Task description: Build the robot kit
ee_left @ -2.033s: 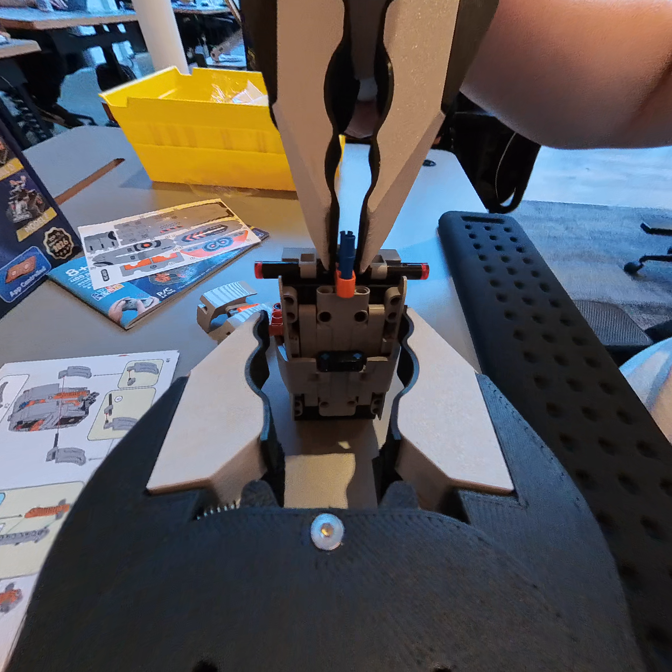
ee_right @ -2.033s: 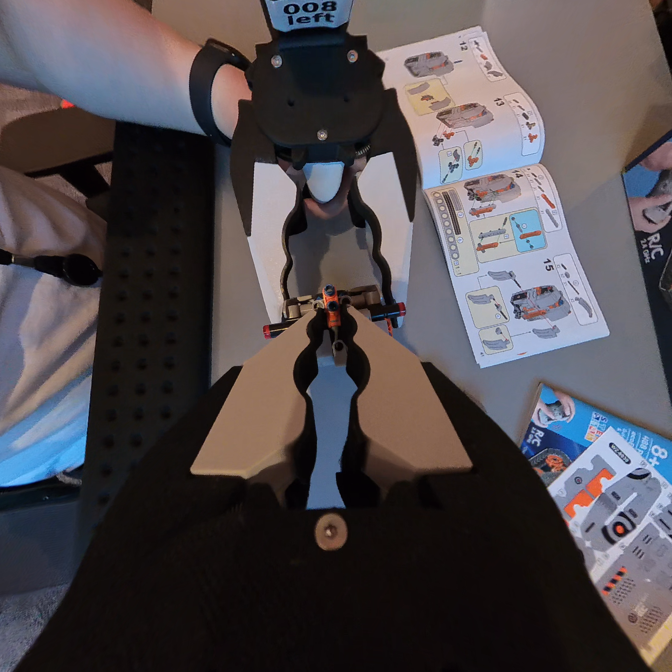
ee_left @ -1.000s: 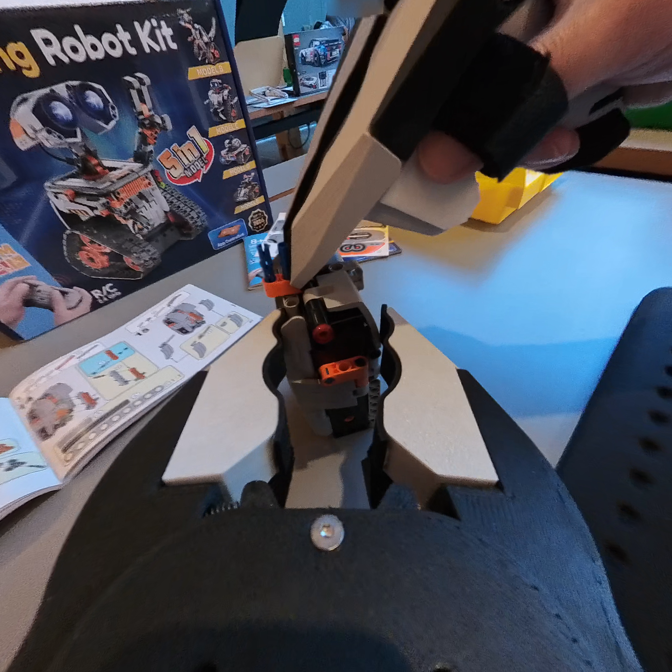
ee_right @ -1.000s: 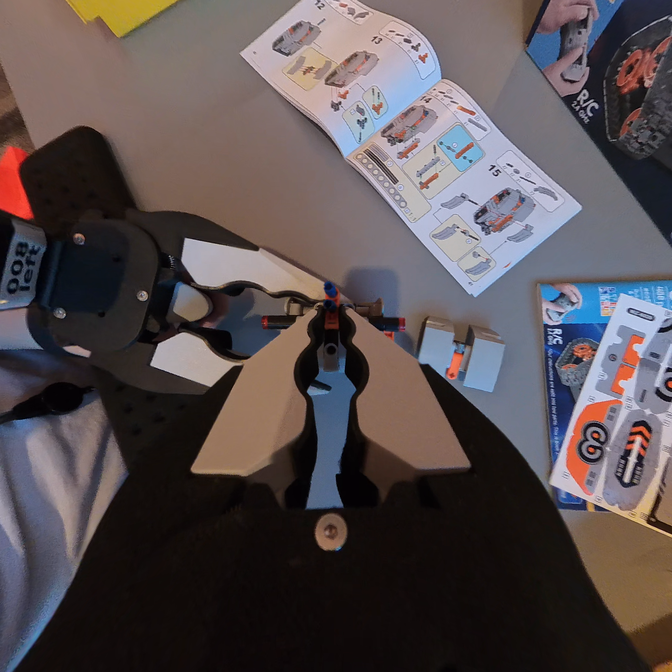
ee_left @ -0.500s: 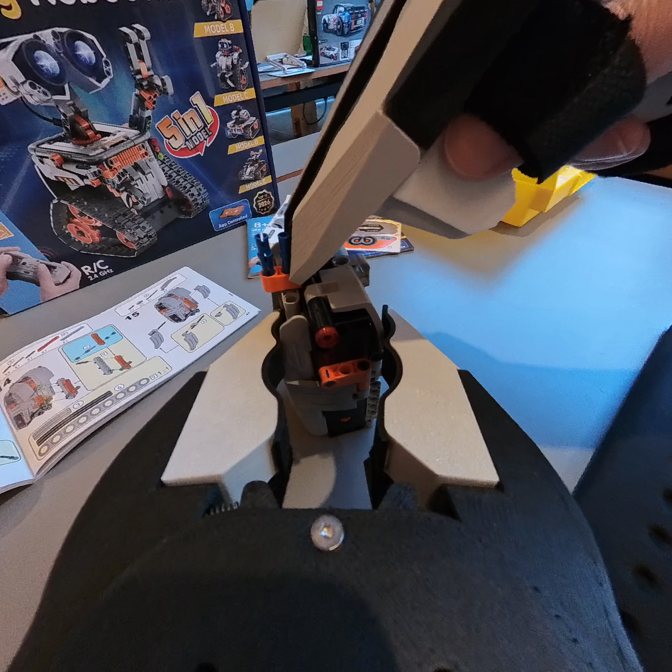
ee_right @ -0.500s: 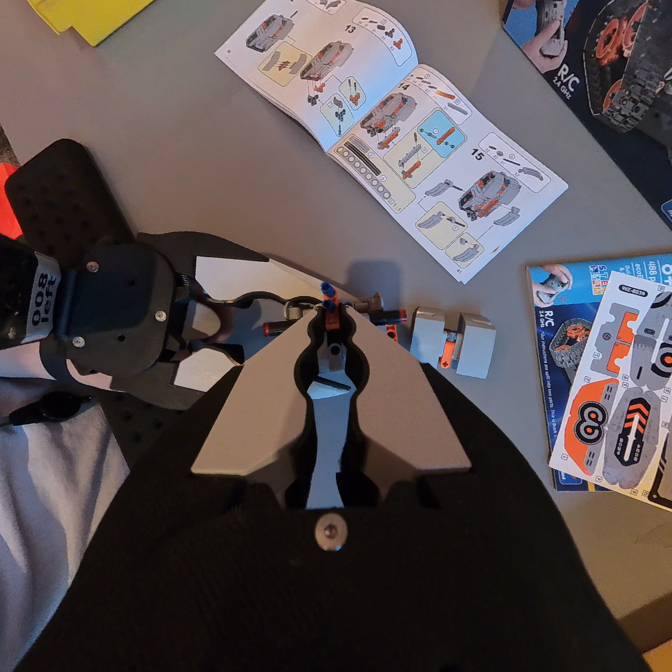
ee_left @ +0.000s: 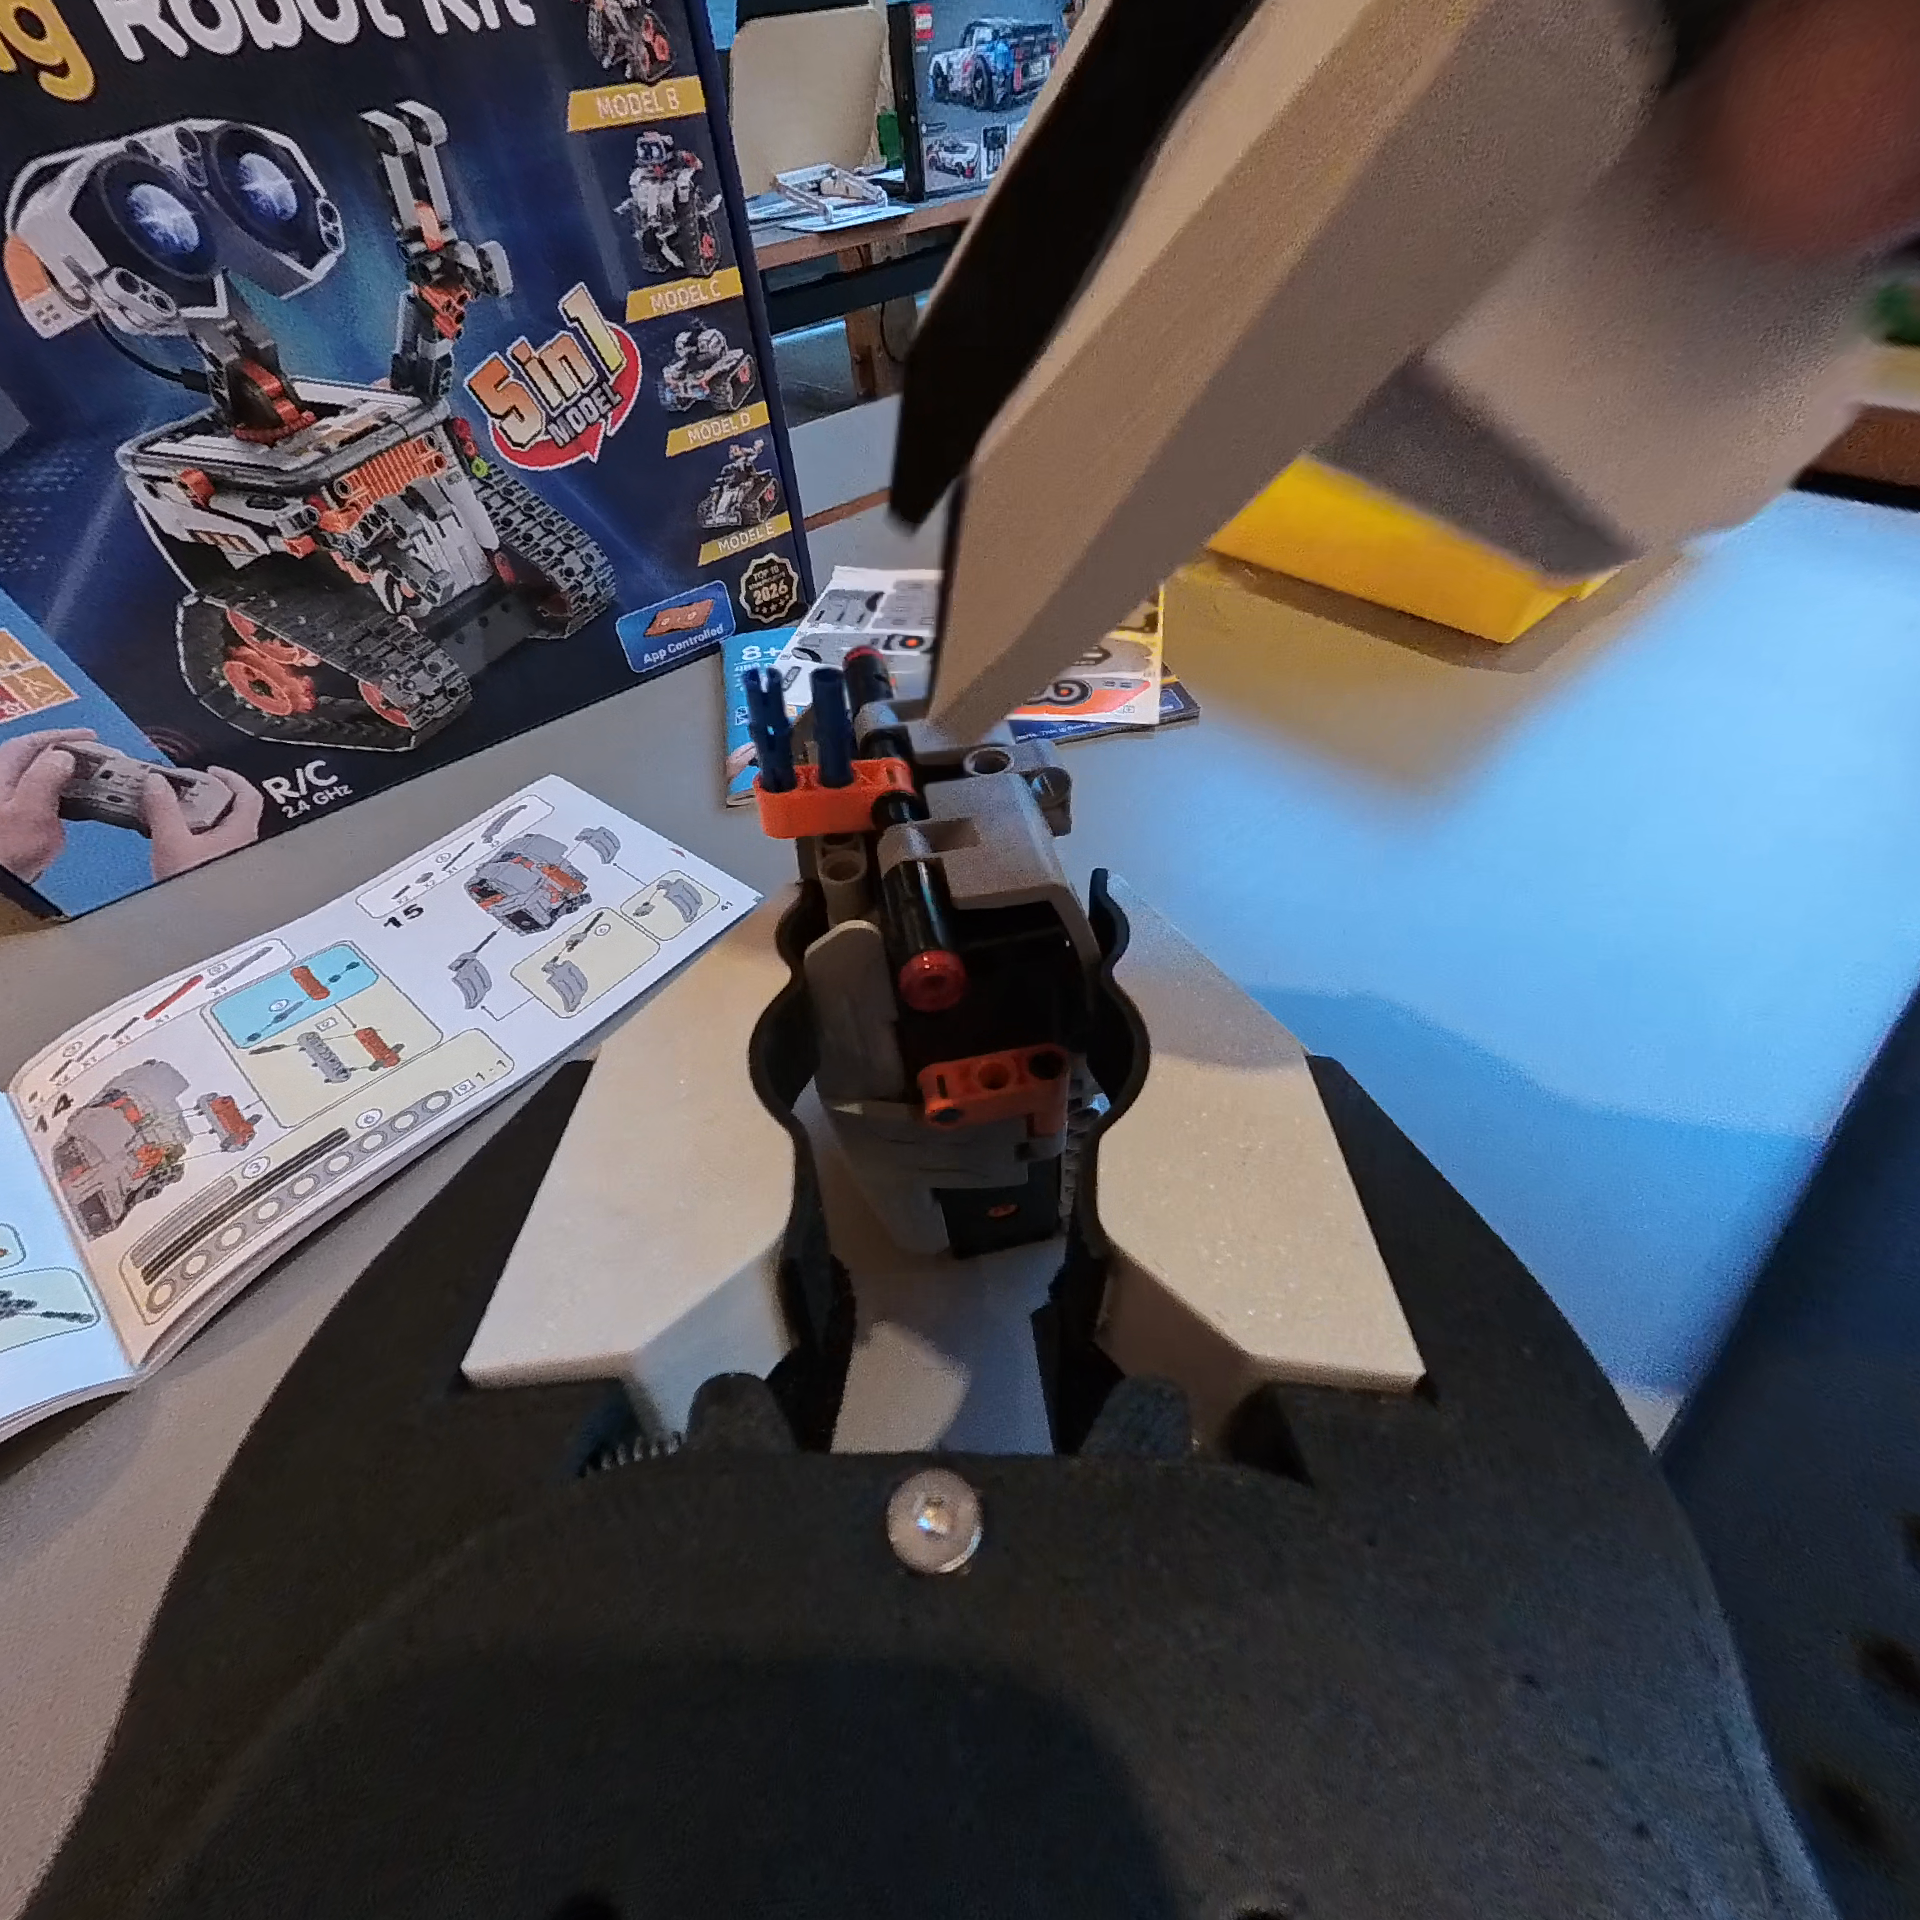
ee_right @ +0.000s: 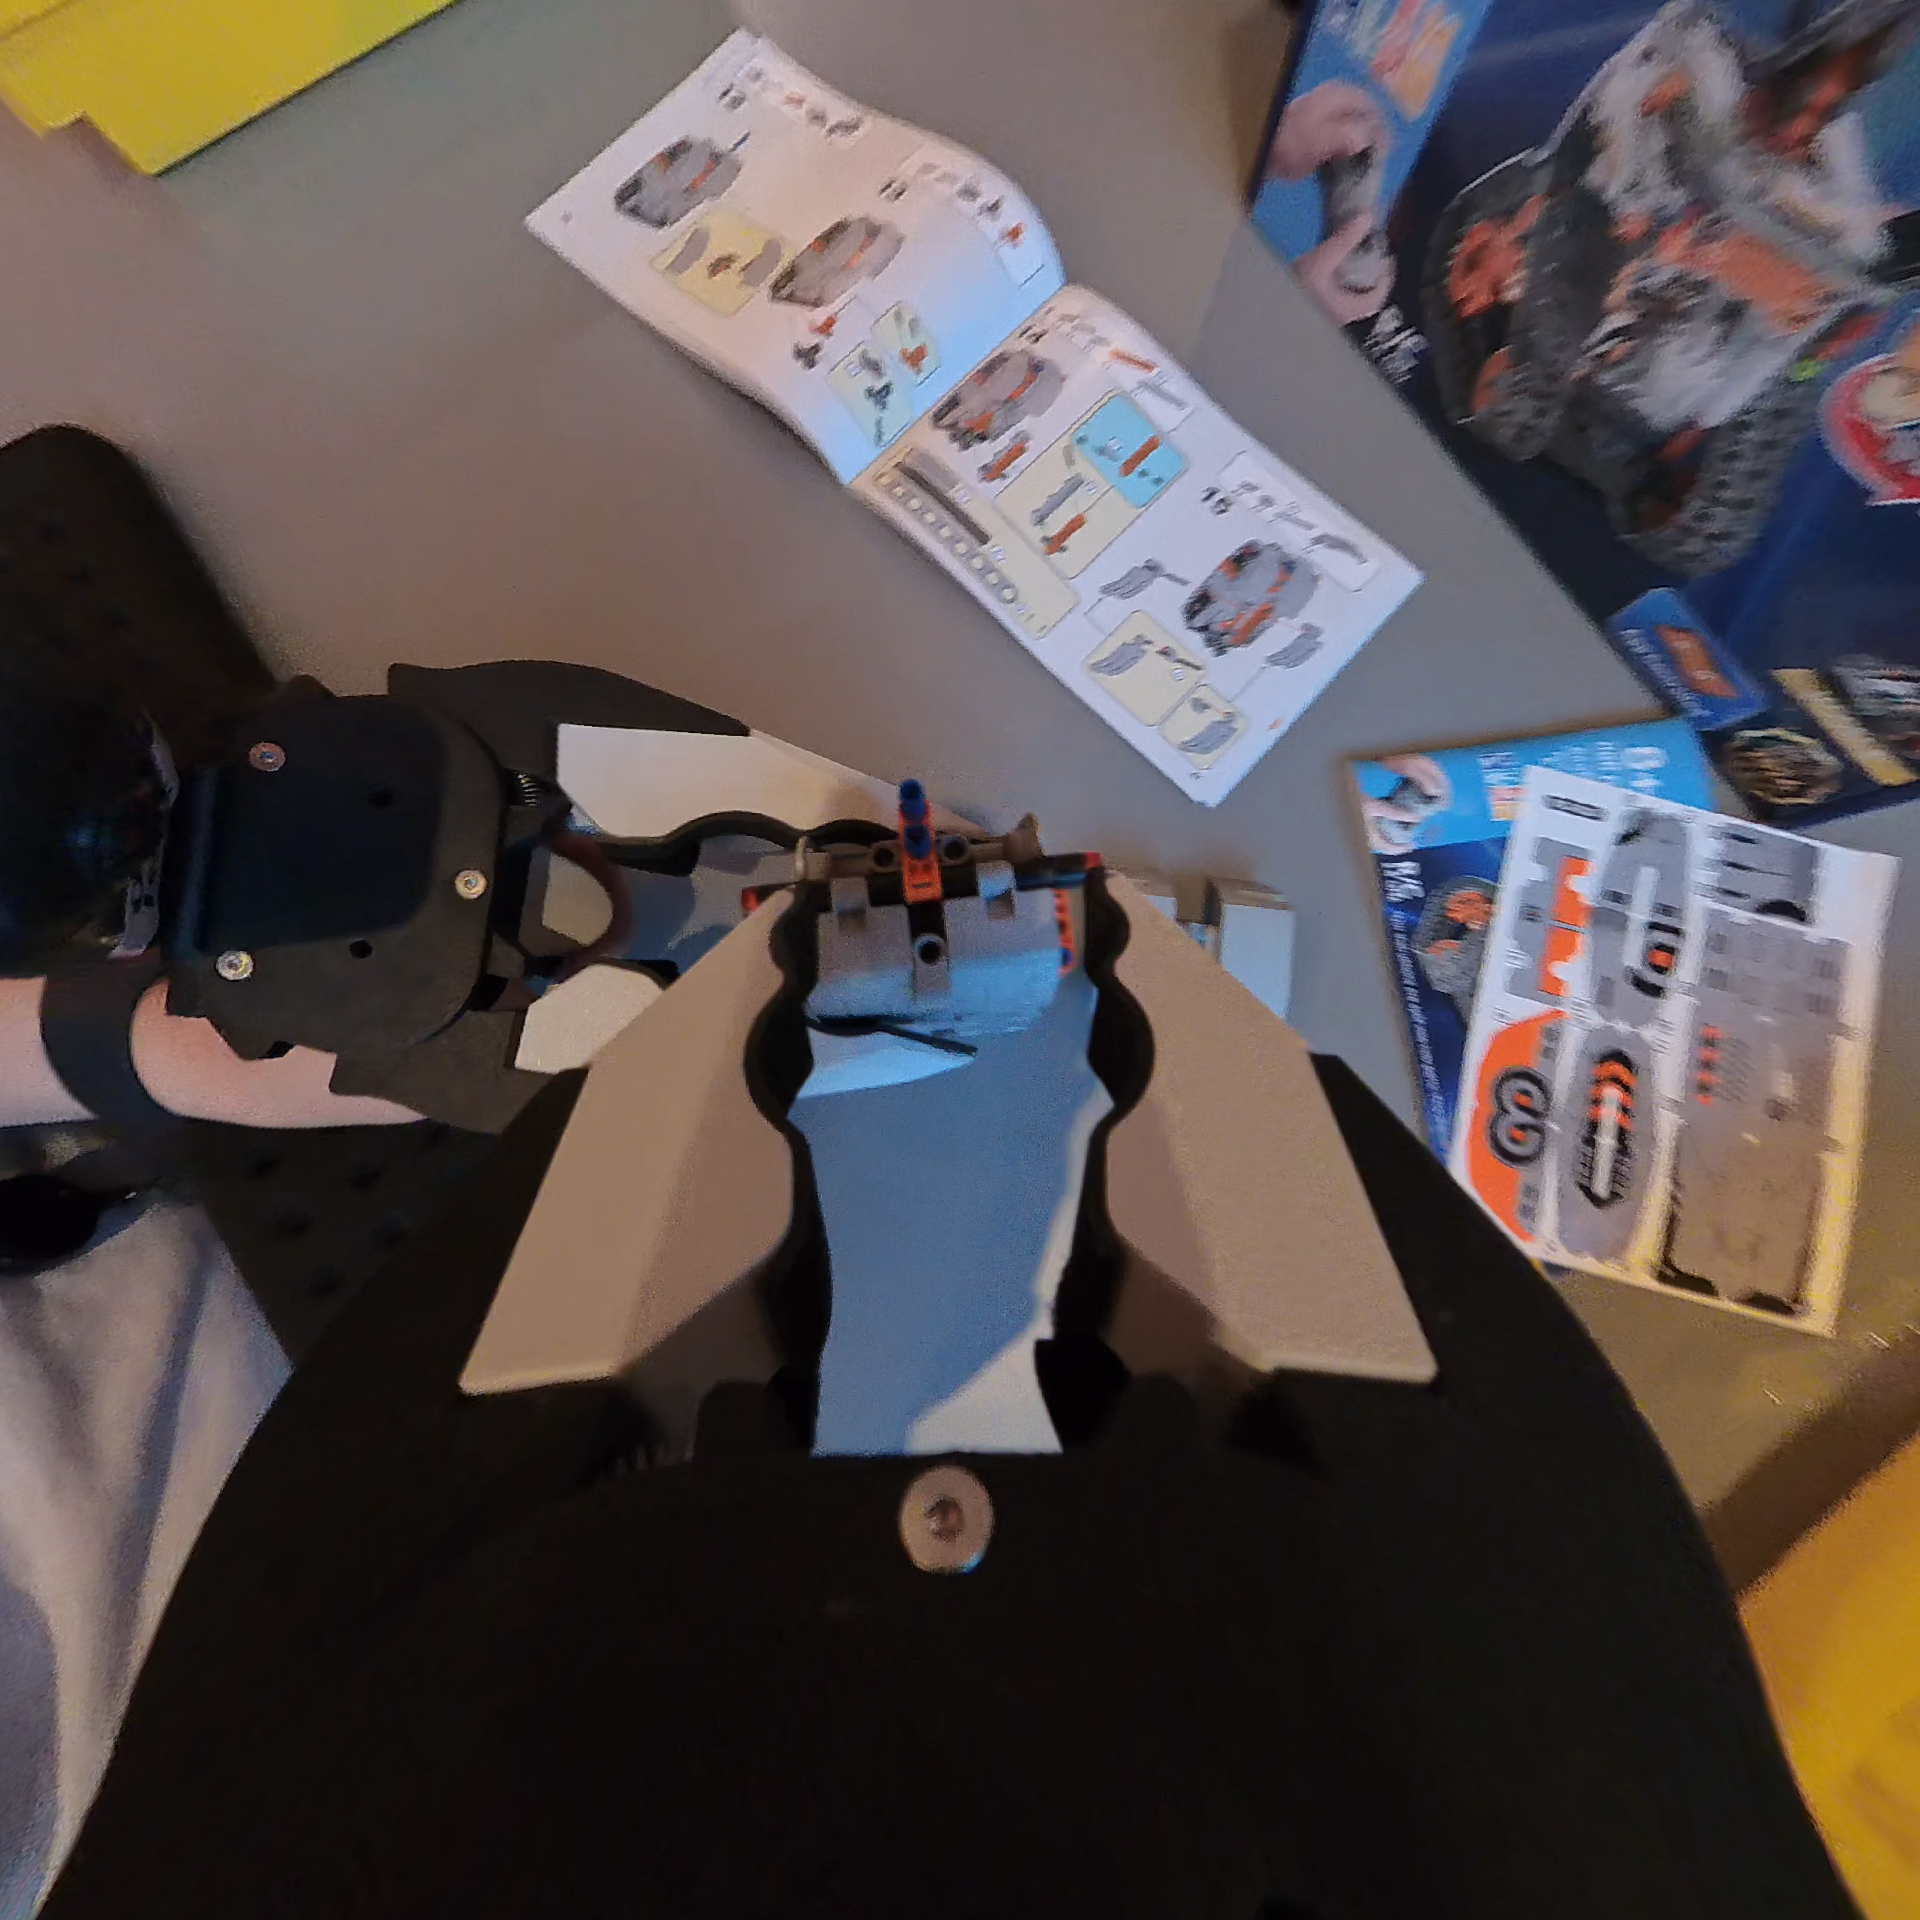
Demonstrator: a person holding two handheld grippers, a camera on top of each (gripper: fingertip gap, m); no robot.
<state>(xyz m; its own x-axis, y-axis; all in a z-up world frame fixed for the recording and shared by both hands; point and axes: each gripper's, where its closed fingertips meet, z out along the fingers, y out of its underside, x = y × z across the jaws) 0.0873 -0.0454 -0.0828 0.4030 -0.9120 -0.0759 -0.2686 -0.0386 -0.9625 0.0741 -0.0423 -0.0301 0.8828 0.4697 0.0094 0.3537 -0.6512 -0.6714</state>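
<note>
My left gripper (ee_left: 945, 925) is shut on a grey and black brick model (ee_left: 977, 1049) and holds it upright above the grey table (ee_left: 1455, 883). An orange beam with two blue pins (ee_left: 826, 795) sits on the model's top left edge. My right gripper (ee_right: 940, 894) is open, with its fingertips on either side of the model's top (ee_right: 925, 956) and the orange beam (ee_right: 914, 868) between them. In the left wrist view it comes down from the upper right, blurred, with its tip (ee_left: 961, 696) just above the model. The left gripper (ee_right: 727, 883) reaches in from the left.
An open instruction booklet (ee_left: 312, 1039) (ee_right: 987, 416) lies on the table. A robot kit box (ee_left: 343, 416) (ee_right: 1662, 312) stands behind it. A sticker sheet on a blue booklet (ee_right: 1662, 1039), a yellow bin (ee_left: 1382, 561), a black perforated pad (ee_right: 104, 582) and a small grey brick assembly (ee_right: 1242, 920) are nearby. Some 6 centimeters of space lies between my two pairs of fingers.
My right gripper has opened and let go of the orange beam with blue pins, which stays on the model. My left gripper keeps its hold. Both views are blurred with motion.
</note>
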